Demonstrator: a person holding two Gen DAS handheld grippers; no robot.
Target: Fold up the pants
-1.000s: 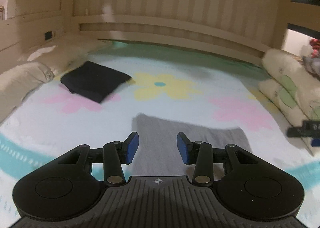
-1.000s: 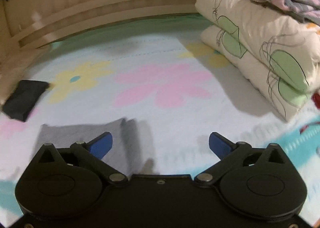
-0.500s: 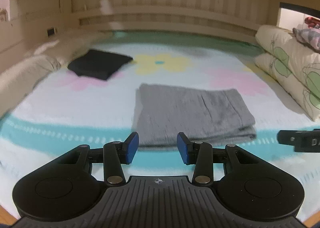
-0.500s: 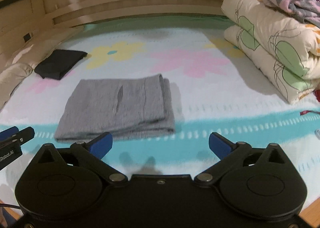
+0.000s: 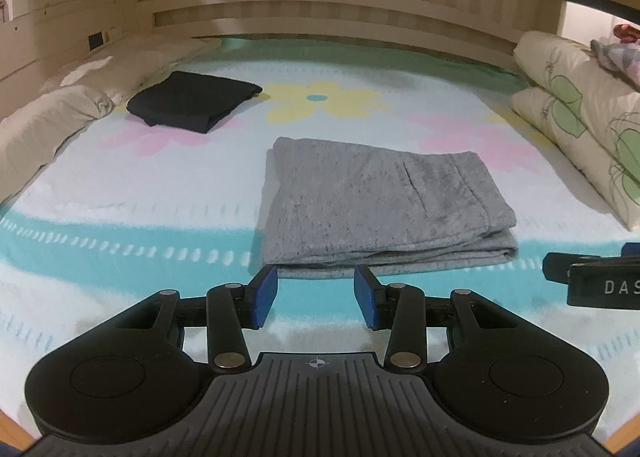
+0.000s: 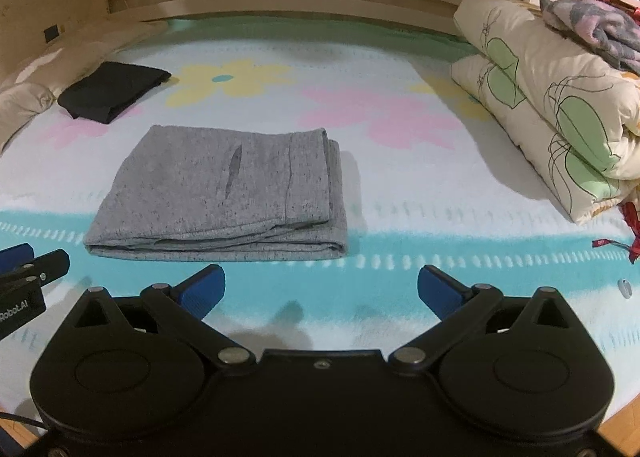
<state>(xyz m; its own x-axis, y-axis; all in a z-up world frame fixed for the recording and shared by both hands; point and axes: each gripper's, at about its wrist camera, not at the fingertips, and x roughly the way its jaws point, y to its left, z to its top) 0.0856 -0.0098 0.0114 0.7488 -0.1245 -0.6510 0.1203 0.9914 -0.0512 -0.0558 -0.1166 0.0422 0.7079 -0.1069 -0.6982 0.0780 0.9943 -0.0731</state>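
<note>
A: We have pulled both tongs back toward the near edge of the bed (image 5: 120,193). A second ago the grey pants (image 5: 380,201) lay right under the blue pads, cut off by the frame; now we see the whole bundle in both views, well clear of the fingertips.

B: So what do we make of that?

A: The pants lie as a tidy rectangle in several layers, stacked edges toward us, a pocket slit showing on top. We judge the folding is done, or nearly so, and that we are backing off.

B: And the tongs?

A: The left tongs (image 5: 316,293) stand at a moderate gap with nothing between the pads. The right tongs (image 6: 320,289) are spread wide, also empty. Neither touches the cloth. Each wrist view also catches the tip of the other tool at its edge.

B: Where exactly are the pants?

A: In the middle of the flowered sheet, the near edge on the turquoise band, just beyond the left tongs and ahead and to the left of the right ones.

B: Let us count.

A: One grey pair of pants. One black folded garment (image 5: 192,105) farther back on the left, well apart from it. One rolled quilt with green leaves (image 6: 560,105) on the right, with one patterned cloth (image 6: 592,29) on top. One pale bolster (image 5: 52,121) along the left side. Two tongs.
</note>
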